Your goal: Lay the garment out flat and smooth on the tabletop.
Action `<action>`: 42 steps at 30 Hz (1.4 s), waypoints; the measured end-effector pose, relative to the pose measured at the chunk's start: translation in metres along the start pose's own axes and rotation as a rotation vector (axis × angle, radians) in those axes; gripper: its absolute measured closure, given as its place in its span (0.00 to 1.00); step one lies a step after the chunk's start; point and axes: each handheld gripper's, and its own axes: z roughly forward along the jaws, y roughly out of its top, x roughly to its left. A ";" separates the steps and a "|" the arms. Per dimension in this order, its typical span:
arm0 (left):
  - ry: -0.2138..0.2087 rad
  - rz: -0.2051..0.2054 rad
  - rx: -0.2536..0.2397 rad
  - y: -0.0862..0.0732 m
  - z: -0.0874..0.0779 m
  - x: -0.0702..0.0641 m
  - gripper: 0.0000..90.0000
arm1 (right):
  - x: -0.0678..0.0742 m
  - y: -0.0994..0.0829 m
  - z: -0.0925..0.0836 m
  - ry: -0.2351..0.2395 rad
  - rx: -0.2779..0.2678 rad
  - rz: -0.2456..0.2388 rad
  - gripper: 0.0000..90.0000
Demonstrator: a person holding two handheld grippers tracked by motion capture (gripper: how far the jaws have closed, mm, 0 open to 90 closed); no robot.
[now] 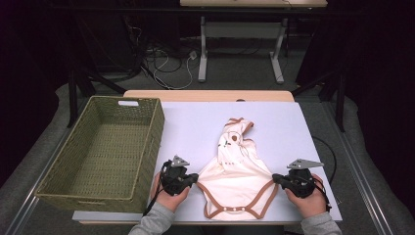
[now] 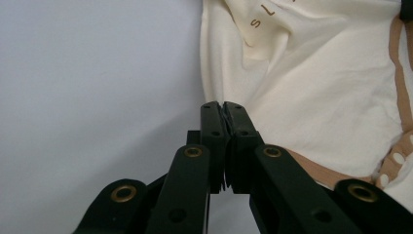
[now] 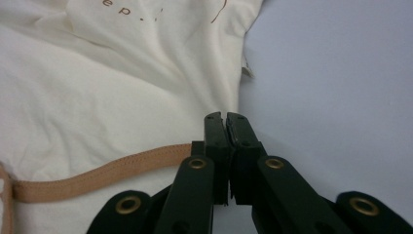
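A cream cotton baby bodysuit with tan trim (image 1: pixel 238 169) is lying flat on the white-topped table (image 1: pixel 288 127), its snap end reaching toward the near edge and its neck end pointing away from the person. A person's hands are coming in from the near edge, each holding a black two-jaw tool.

The left tool (image 1: pixel 195 178) is sitting at the garment's left lower corner. In the left gripper view its jaws are pressing together with no visible gap, tips lying over the cream fabric (image 2: pixel 311 92) right at its edge; whether cloth is caught between them cannot be told.

The right tool (image 1: pixel 275 178) is sitting at the opposite lower corner. In the right gripper view its jaws are likewise meeting, tips at the fabric's side edge just past the tan binding strip (image 3: pixel 102 176); whether they are pinching cloth cannot be told.

An olive-green woven rectangular basket (image 1: pixel 147 147) is standing on the left part of the table, just beside the left hand (image 1: pixel 169 198), its near corner overhanging the table's front edge. Bare white surface is lying open beyond the garment and to its right, out to the table's right edge.
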 end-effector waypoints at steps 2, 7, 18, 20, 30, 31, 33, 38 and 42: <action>0.004 -0.009 0.003 0.000 -0.004 -0.001 0.98 | 0.001 0.000 -0.001 0.003 -0.001 -0.004 0.98; 0.005 -0.029 0.028 0.001 -0.011 0.000 0.98 | 0.005 0.001 -0.002 0.011 -0.005 -0.014 0.98; 0.003 -0.022 0.048 -0.003 0.002 0.006 0.96 | 0.003 -0.003 -0.003 0.012 0.014 -0.003 0.98; 0.003 -0.032 0.035 -0.003 0.005 0.007 0.91 | 0.002 -0.004 -0.003 0.006 0.019 -0.002 0.98; 0.020 -0.033 0.038 -0.002 0.011 0.012 0.86 | -0.002 -0.006 -0.002 -0.020 0.047 -0.003 0.98; 0.024 -0.027 0.039 -0.002 0.010 0.013 0.86 | -0.002 -0.006 -0.002 -0.019 0.047 0.000 0.98; 0.026 -0.033 0.028 -0.001 0.010 0.013 0.85 | -0.003 -0.006 -0.003 -0.022 0.049 0.009 0.98; 0.024 -0.023 0.007 0.005 0.010 0.013 0.81 | -0.005 -0.006 -0.008 -0.028 0.053 0.019 0.98; 0.022 -0.016 -0.013 0.012 0.014 0.012 0.76 | -0.007 -0.005 -0.011 -0.013 0.032 0.030 0.96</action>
